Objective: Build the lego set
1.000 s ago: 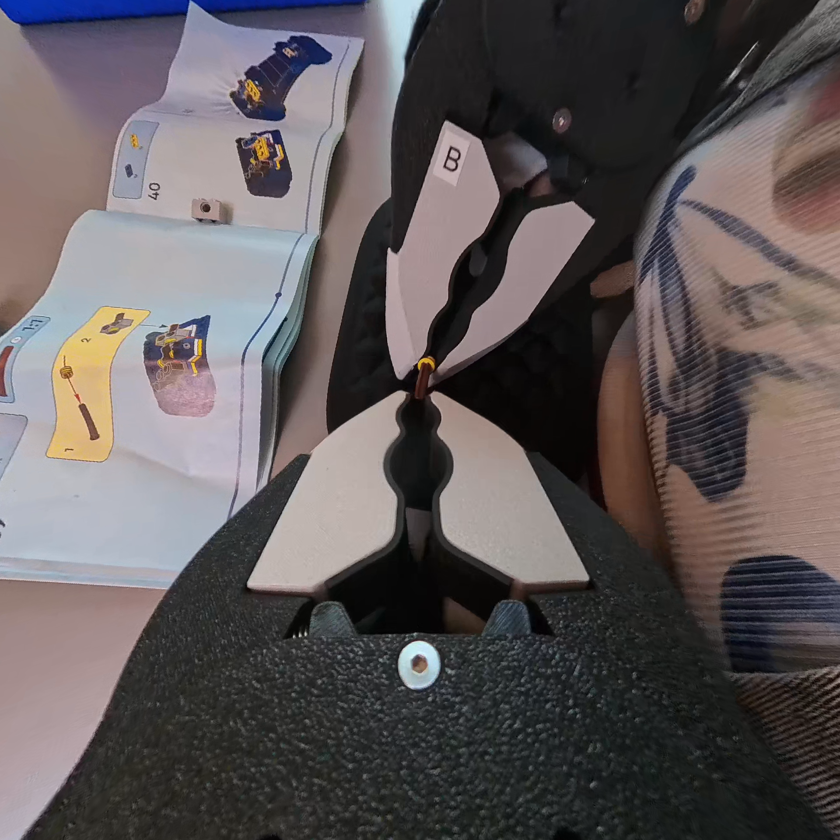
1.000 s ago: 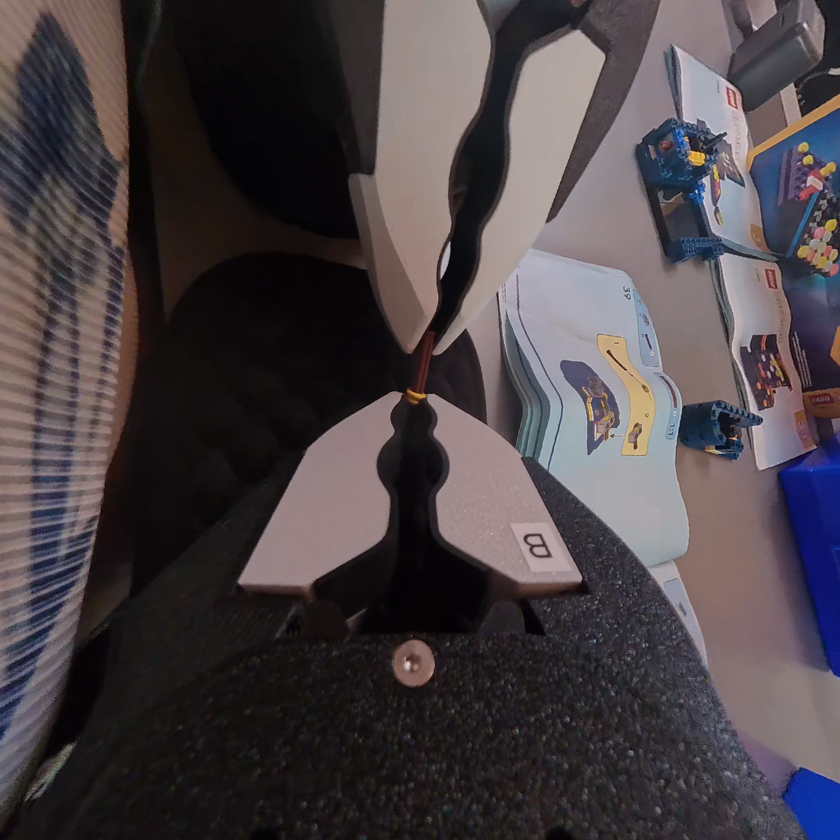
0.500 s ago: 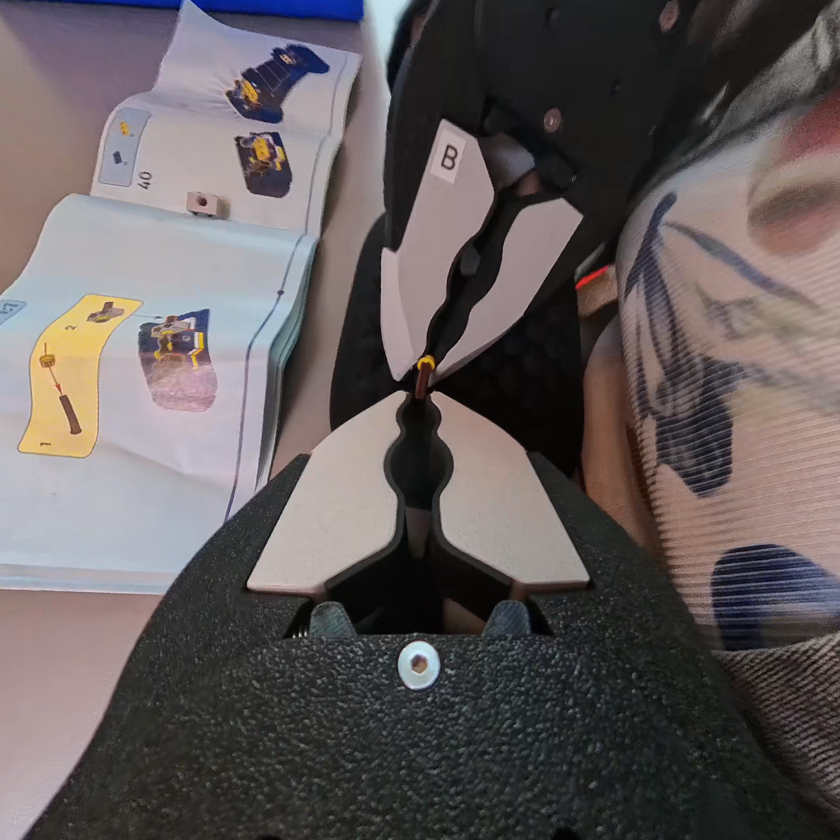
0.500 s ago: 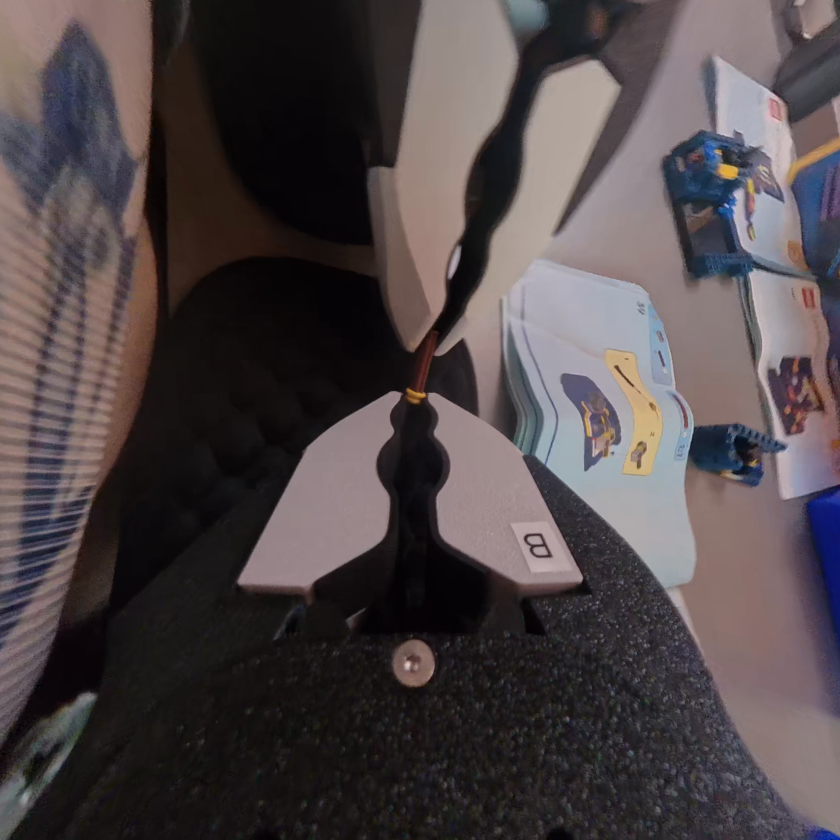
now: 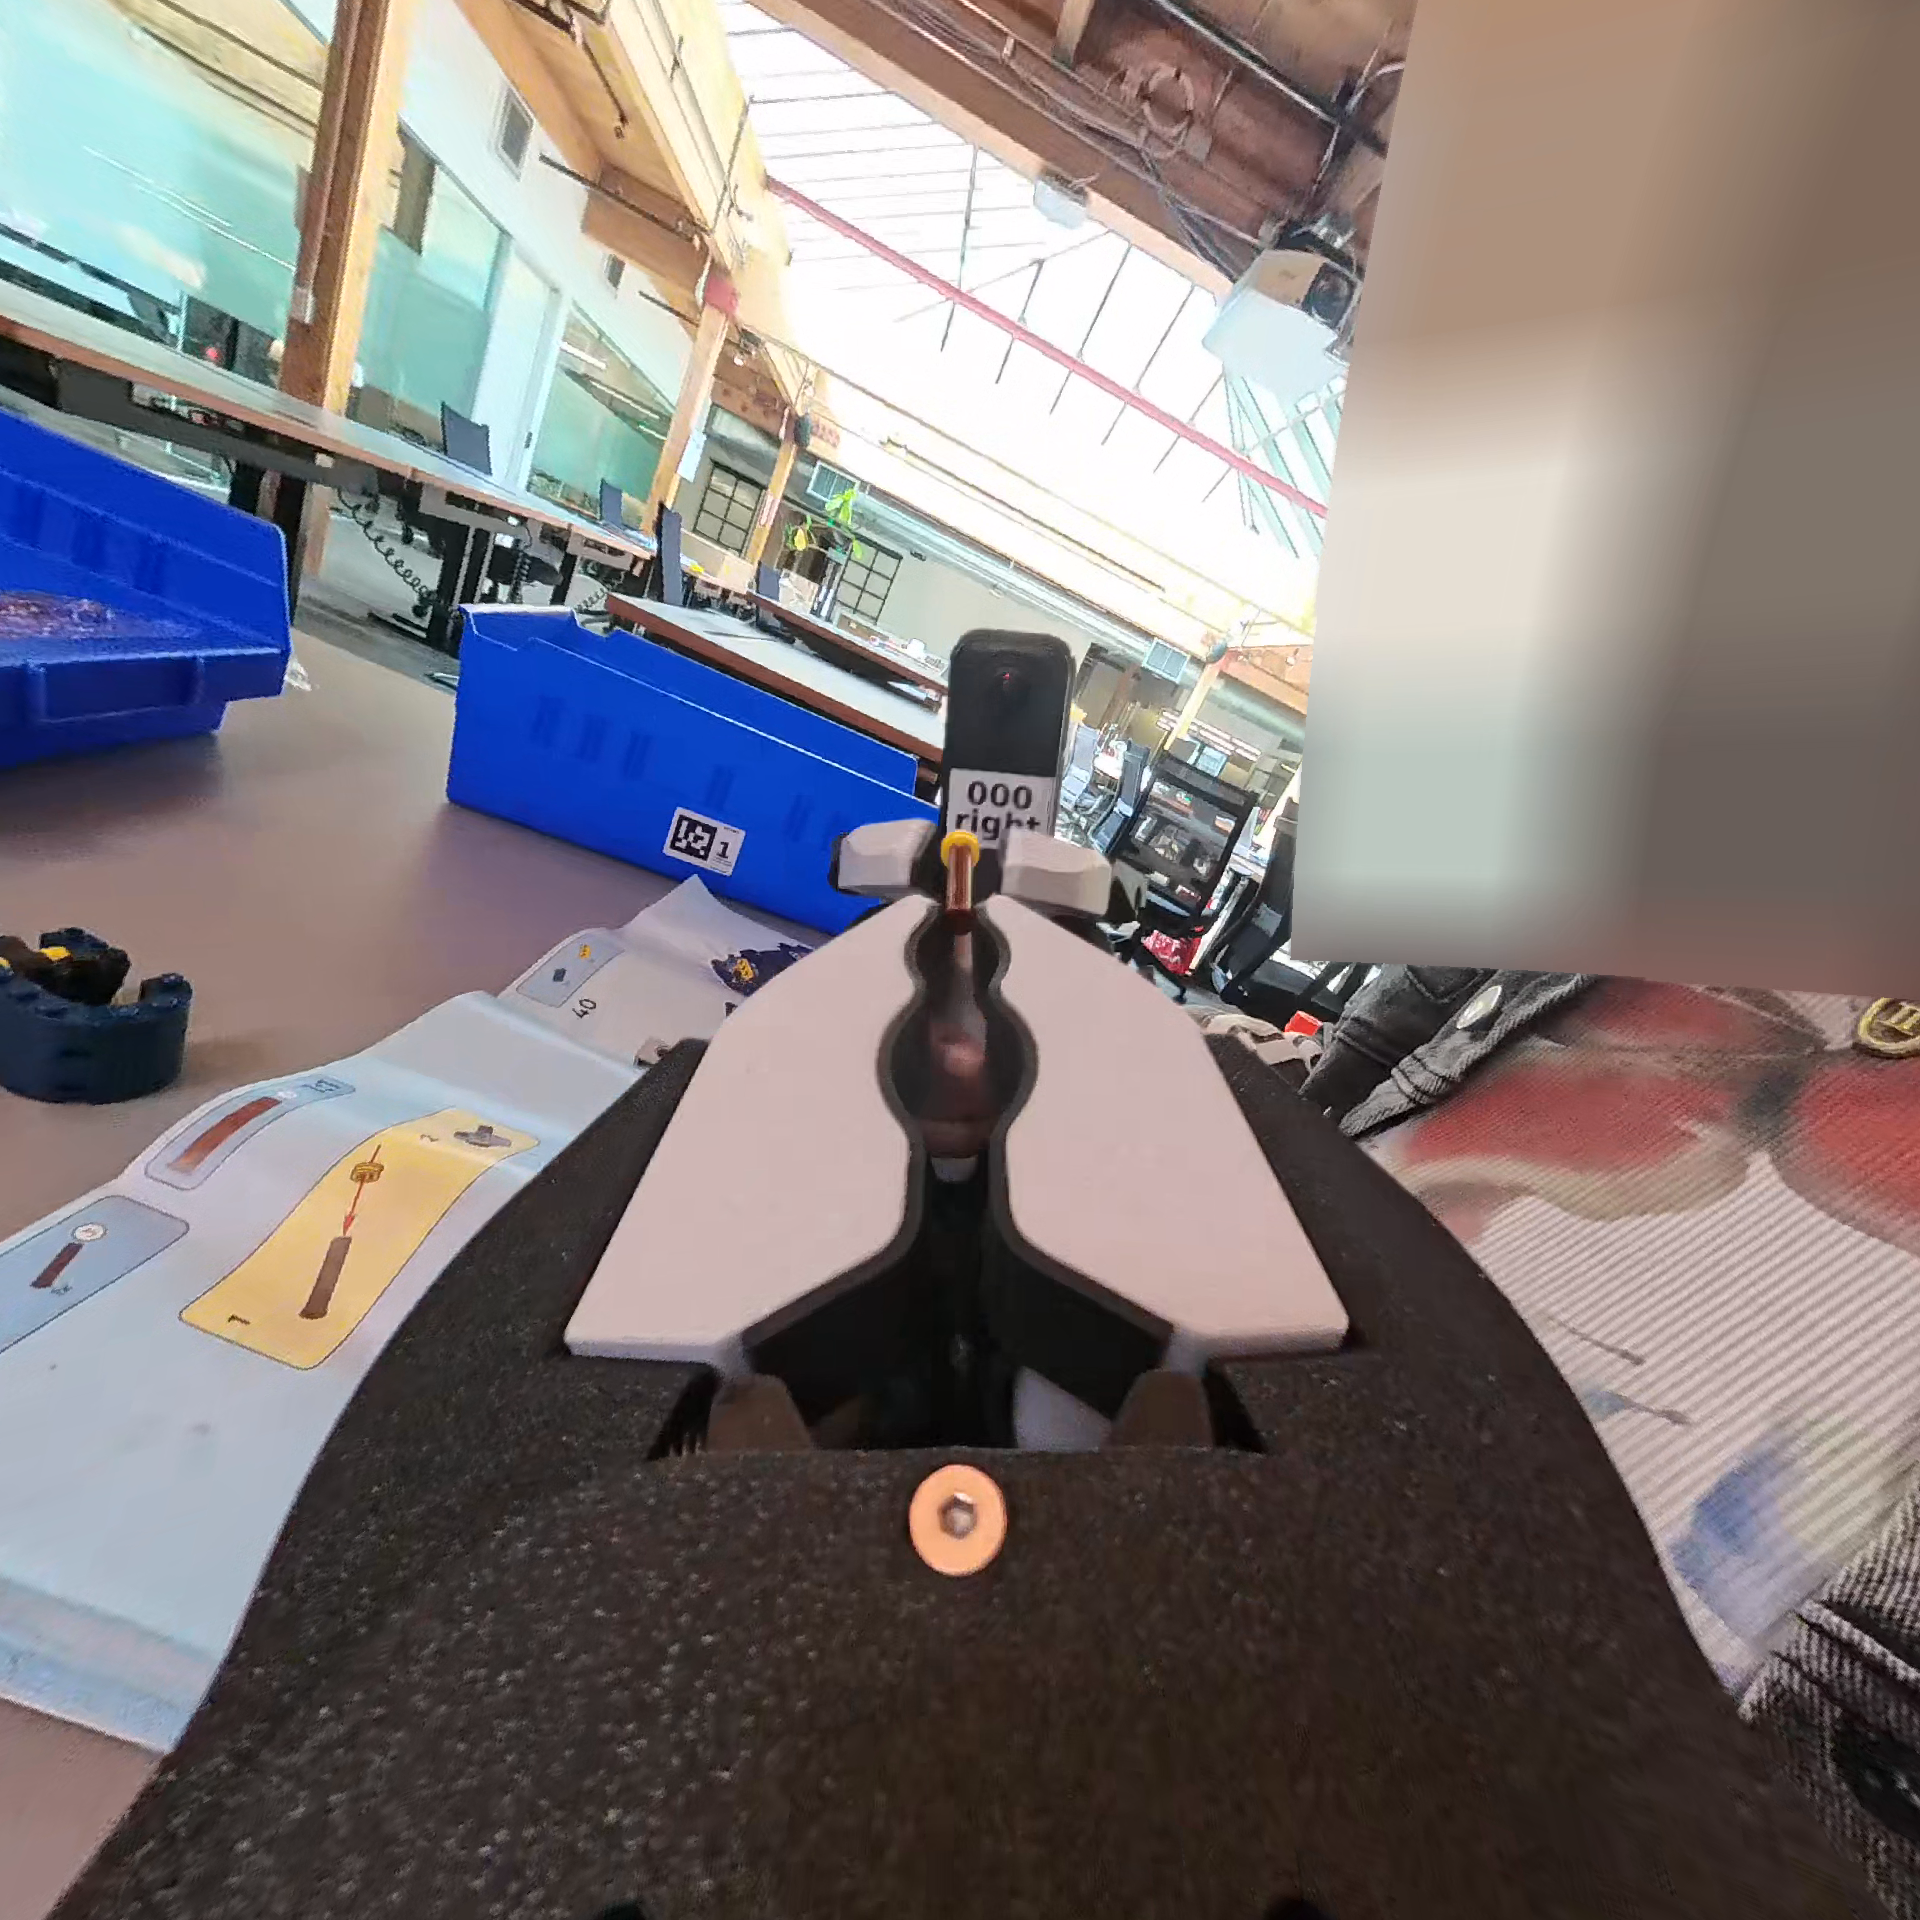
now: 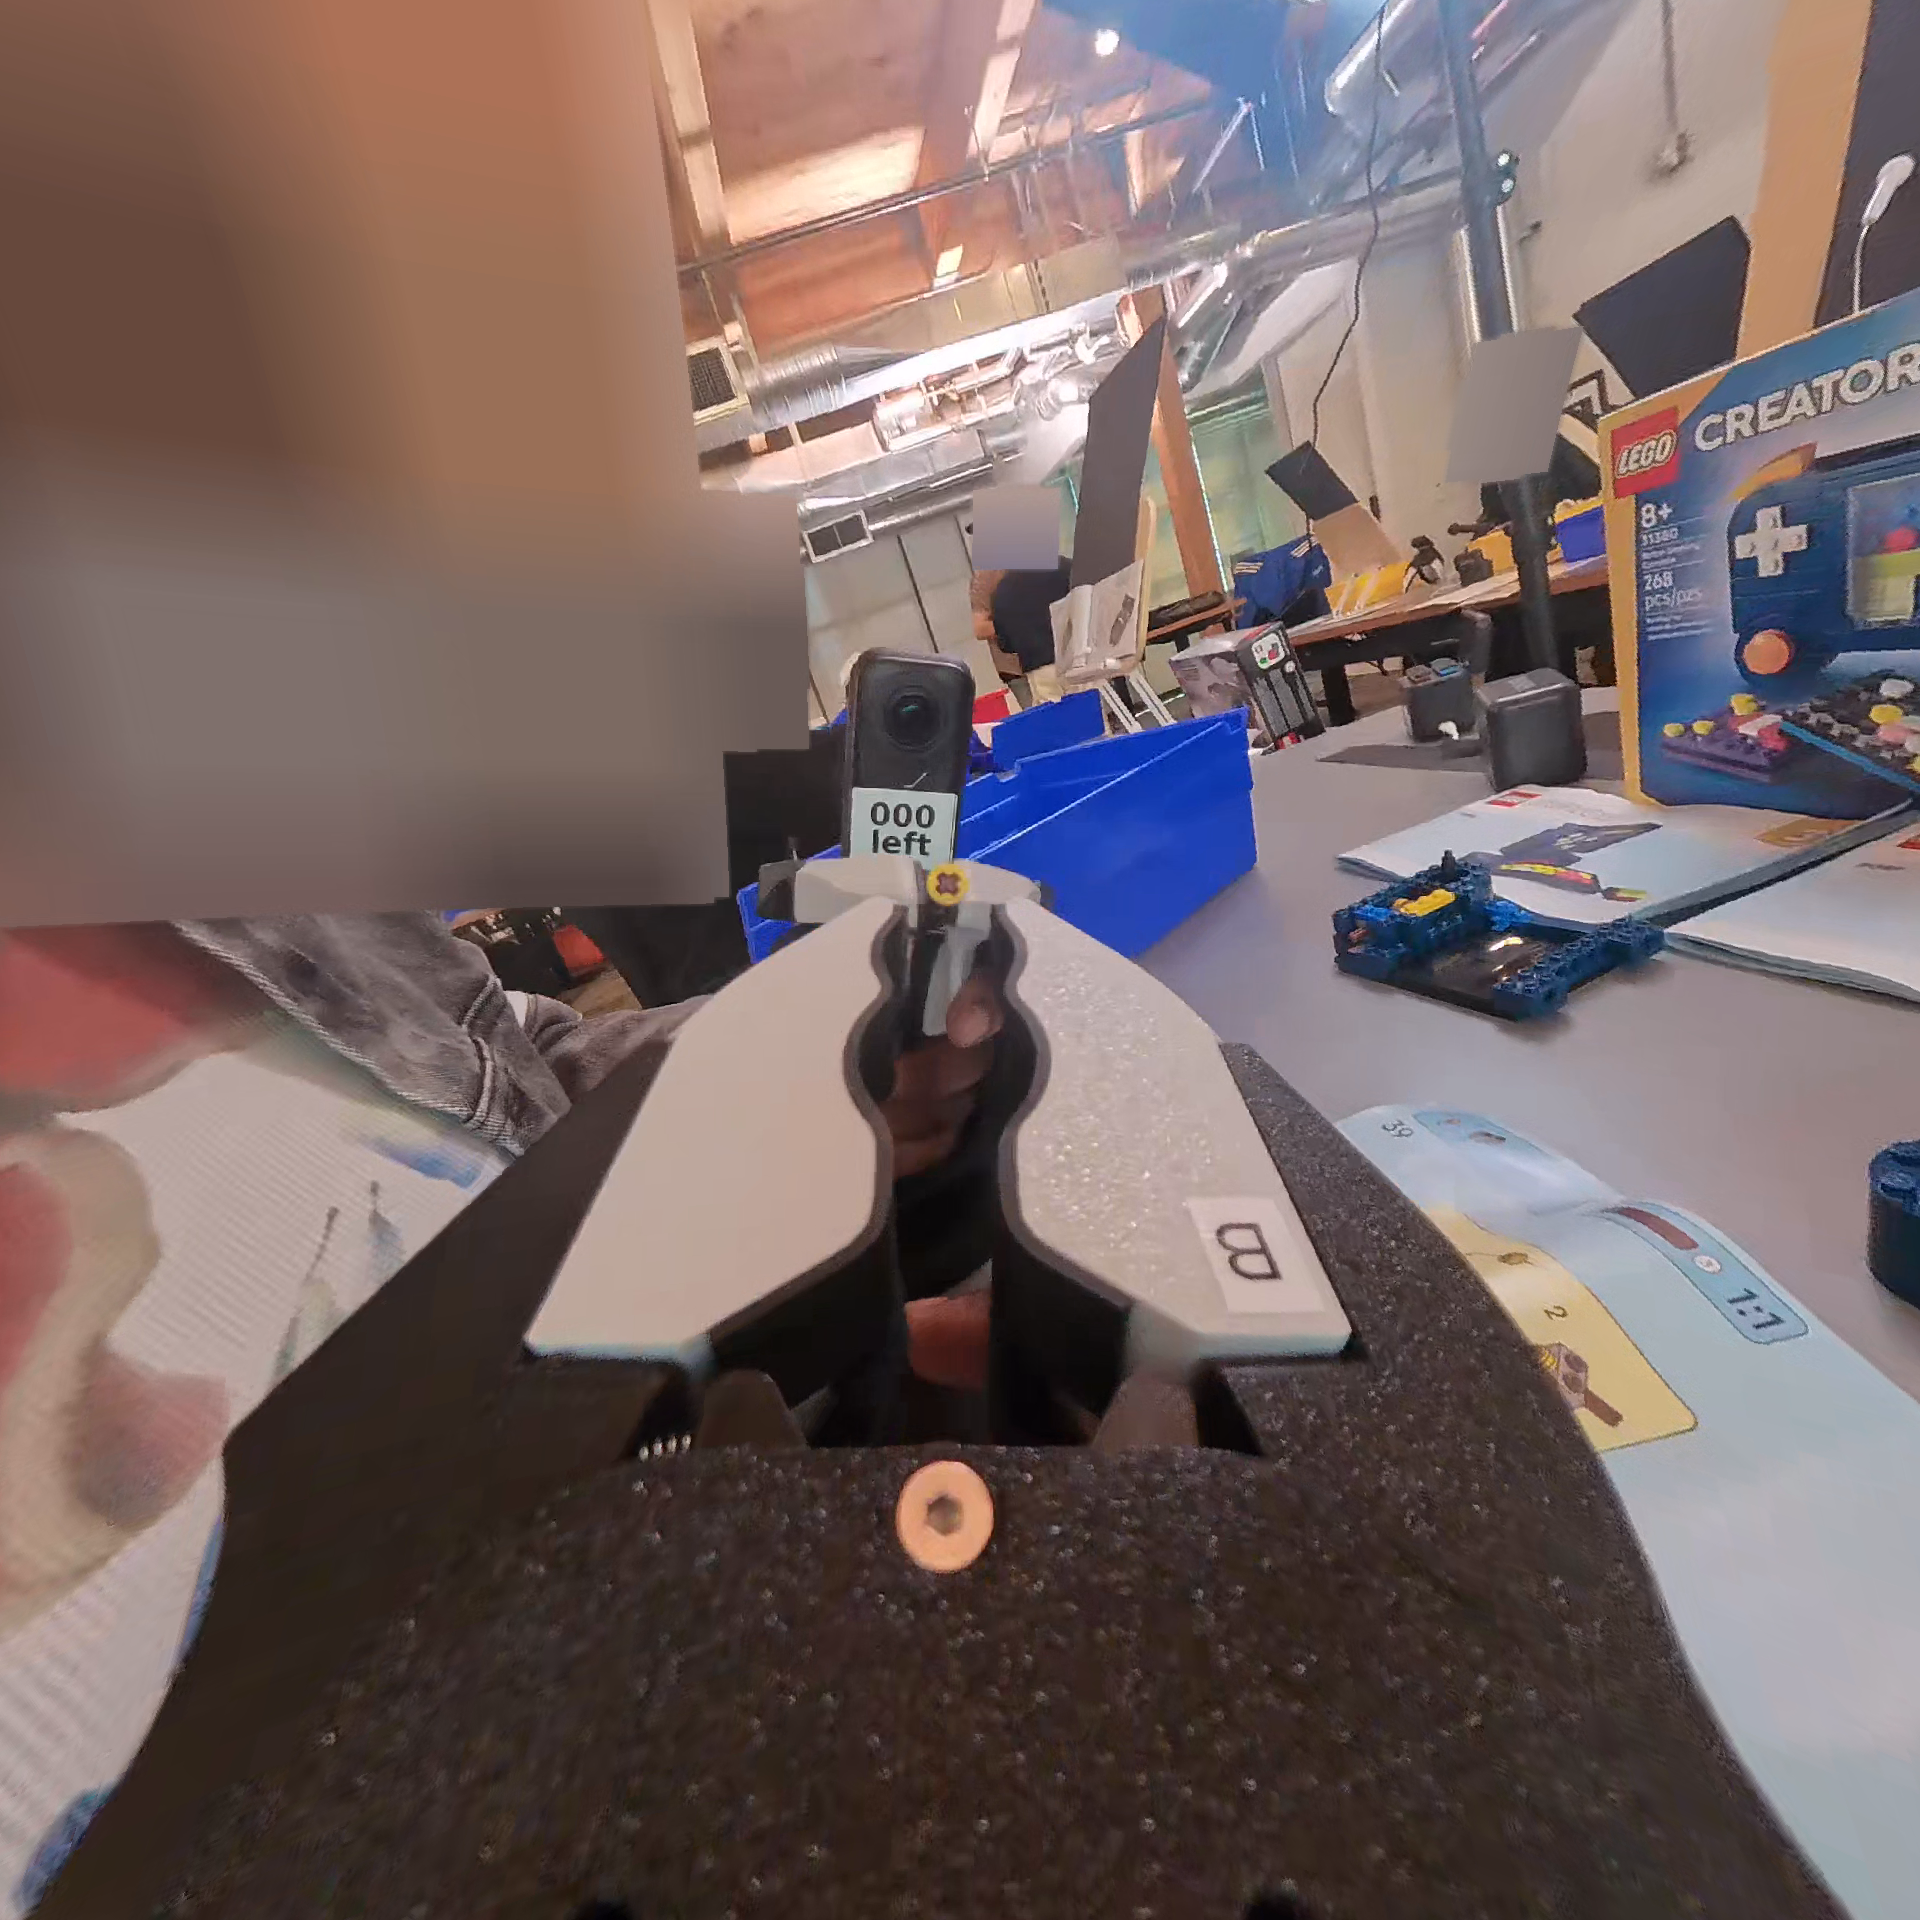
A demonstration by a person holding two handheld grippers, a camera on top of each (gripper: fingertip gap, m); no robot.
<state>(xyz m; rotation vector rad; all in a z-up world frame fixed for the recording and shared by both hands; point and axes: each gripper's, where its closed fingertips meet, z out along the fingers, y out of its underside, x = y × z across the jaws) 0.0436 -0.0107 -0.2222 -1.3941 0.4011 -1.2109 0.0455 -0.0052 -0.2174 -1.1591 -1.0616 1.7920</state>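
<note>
Two hand-held grippers, met tip to tip above a grey table point(image 5: 312, 831). The left gripper point(image 5: 956, 914) is seen clenched on a thin brown rod point(image 5: 957, 881), which is pinched at the very tips and projects forward, toward 12 o'clock. A small yellow ring point(image 5: 957, 847) is seated on the rod's far end. The right gripper point(image 6: 943, 920) is shown facing it head-on with its fingers point(image 5: 883, 860) parted. In the left wrist view they are placed at 9 and 3 o'clock of the ring, with a dark gap on each side, so nothing is gripped by them. In the right wrist view the ring point(image 6: 948, 884) is seen end-on, just past the parted tips.

An open instruction booklet point(image 5: 260, 1247) is spread at 8 o'clock of the left gripper (its pictures show a ring and a rod). A blue bin point(image 5: 644, 748) is set at 10 o'clock. A partly built blue brick model point(image 6: 1486, 935) and a toy box point(image 6: 1766, 520) are found at 2 o'clock in the right wrist view.
</note>
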